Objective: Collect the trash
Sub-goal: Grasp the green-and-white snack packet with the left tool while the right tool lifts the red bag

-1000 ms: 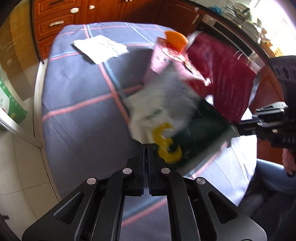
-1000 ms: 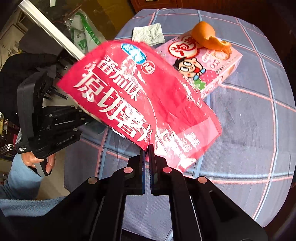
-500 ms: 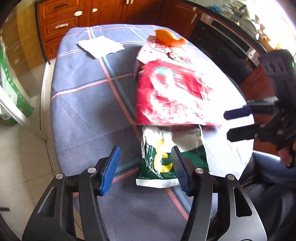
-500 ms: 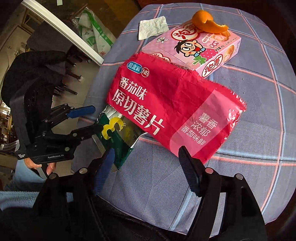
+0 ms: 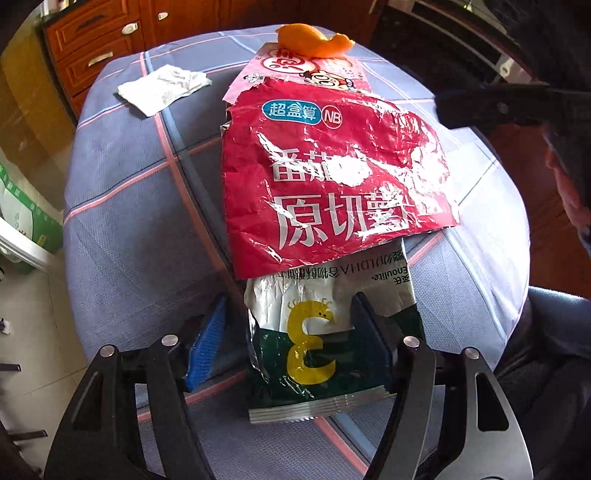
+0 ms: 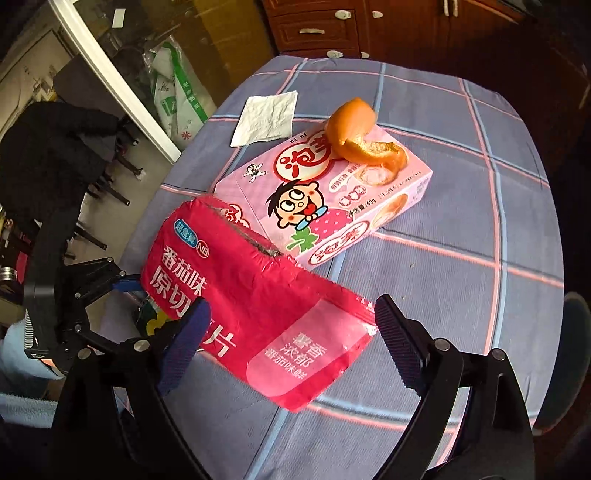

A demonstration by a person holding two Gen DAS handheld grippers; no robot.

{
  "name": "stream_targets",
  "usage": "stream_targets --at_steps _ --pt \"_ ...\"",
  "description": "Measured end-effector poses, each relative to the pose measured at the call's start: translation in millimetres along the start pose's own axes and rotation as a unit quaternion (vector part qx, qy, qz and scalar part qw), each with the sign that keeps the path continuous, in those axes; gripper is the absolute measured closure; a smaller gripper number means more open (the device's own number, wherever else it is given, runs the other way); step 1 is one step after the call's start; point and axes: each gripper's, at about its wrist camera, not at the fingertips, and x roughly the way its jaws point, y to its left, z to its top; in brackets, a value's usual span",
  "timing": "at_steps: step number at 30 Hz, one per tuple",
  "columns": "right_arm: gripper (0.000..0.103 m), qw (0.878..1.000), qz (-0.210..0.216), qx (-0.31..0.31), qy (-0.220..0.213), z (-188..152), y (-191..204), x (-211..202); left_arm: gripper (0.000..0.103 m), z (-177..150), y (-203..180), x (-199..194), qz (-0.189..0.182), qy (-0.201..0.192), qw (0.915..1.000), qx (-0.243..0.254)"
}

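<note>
Checked tablecloth [image 5: 122, 236]: red bag [image 5: 332, 177] half-hides green pouch [image 5: 325, 354].

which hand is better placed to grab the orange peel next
Right, probably. The right gripper faces the pink box with the peel on top, past the red bag. The left gripper sits over the green packet, farther back.

Daylight falls brightly on the counter [image 5: 118, 229], and both pictures are sharp at the centre. Hard white glare breaks across the crinkled red bag [image 5: 332, 177]. The fisheye lens bends the counter's edges and blackens the corners. The far right cabinets [image 6: 406, 26] sit in deep shadow.
</note>
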Motion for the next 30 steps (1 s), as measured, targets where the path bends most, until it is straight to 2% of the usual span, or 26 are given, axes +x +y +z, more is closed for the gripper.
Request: stream_targets --at_steps 3,8,14,19,23,27,28,30 --pt "0.016 0.999 0.005 -0.027 0.021 10 -4 20 0.031 -2 -4 1 0.01 0.0 0.9999 0.001" --pt "0.016 0.996 0.035 -0.059 0.06 16 -3 51 0.022 -10 -11 -1 0.016 0.005 0.9999 0.004" --pt "0.016 0.988 0.095 -0.066 0.107 -4 13 68 0.012 -8 -15 2 0.015 0.009 0.9999 0.002" --pt "0.019 0.985 0.118 -0.067 0.105 -21 31 66 0.007 -11 -23 5 0.021 0.007 0.9997 0.008" --pt "0.066 0.984 0.139 -0.061 0.096 -29 43 60 0.007 -18 -26 1 0.016 0.002 0.9999 -0.002" --pt "0.084 0.984 0.13 -0.081 0.095 -44 67 52 0.01 -30 -35 -3 0.019 -0.005 0.9998 0.0" --pt "0.089 0.984 0.123 -0.088 0.089 -47 74 47 0.013 -30 -36 -3 0.021 -0.008 0.9997 -0.002" --pt "0.093 0.986 0.11 -0.097 0.074 -51 86 33 0.02 -31 -38 -5 0.021 -0.01 0.9997 -0.009"
